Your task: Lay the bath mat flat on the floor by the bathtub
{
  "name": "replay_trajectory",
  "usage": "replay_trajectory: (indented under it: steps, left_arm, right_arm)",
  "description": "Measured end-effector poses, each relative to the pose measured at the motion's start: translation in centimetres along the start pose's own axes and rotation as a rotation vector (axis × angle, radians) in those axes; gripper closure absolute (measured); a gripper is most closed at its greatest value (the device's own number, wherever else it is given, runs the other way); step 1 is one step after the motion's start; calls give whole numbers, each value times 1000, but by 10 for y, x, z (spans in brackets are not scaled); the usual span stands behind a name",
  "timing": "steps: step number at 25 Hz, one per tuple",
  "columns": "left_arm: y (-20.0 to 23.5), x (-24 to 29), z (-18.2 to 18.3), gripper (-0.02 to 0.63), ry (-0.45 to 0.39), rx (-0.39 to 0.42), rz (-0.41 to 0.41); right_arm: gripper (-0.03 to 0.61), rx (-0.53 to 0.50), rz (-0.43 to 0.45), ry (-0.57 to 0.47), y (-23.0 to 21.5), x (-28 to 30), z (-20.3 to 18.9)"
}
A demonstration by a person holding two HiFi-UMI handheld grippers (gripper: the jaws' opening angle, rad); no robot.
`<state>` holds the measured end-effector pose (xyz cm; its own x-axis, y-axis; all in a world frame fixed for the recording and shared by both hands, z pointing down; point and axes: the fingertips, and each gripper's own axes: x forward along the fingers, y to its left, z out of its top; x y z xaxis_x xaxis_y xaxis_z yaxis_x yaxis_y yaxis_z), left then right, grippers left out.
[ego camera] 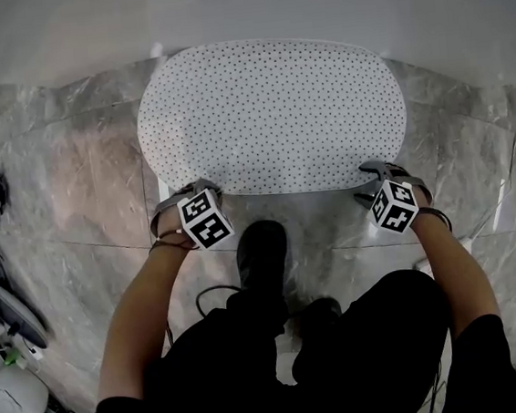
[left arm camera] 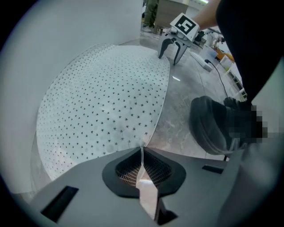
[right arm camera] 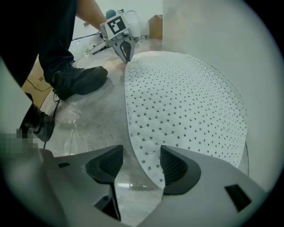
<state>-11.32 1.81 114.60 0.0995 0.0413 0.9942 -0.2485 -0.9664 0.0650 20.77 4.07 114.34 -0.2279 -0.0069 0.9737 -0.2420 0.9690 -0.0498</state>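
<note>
1. White dotted bath mat [ego camera: 271, 112] lies flat on the grey marble floor [ego camera: 71, 175], upper centre of frame, far edge at the tub wall [ego camera: 236, 1].
2. L gripper [left arm camera: 142, 153]: I read the jaws closed, pinching the mat's near edge at its lower-left corner.
3. R gripper [right arm camera: 141, 151]: jaws wide apart, mat edge betw. them, pads not pressing it.
4. I see a black shoe [ego camera: 261, 251] at centre frame, just short of the mat, betw. both grippers.
5. Cables & gear [ego camera: 8, 310] at far left, well apart from the mat.
</note>
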Motion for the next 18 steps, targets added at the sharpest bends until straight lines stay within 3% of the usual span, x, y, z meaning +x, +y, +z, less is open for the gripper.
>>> replay_trajectory:
  steps: [4, 9, 13, 18]
  left_arm:
    - [0, -5, 0, 588, -32, -43, -64]
    - [-5, -4, -1, 588, 6, 52, -44]
    - [-6, -7, 0, 588, 5, 62, -54]
    - [-9, -14, 0, 588, -2, 79, -72]
  right_arm:
    - [389, 31, 2, -12, -9, -3, 1]
    - [479, -5, -4, -16, -2, -5, 3]
    - [568, -17, 21, -19, 9, -5, 2]
    - [568, -43, 18, -20, 12, -7, 2]
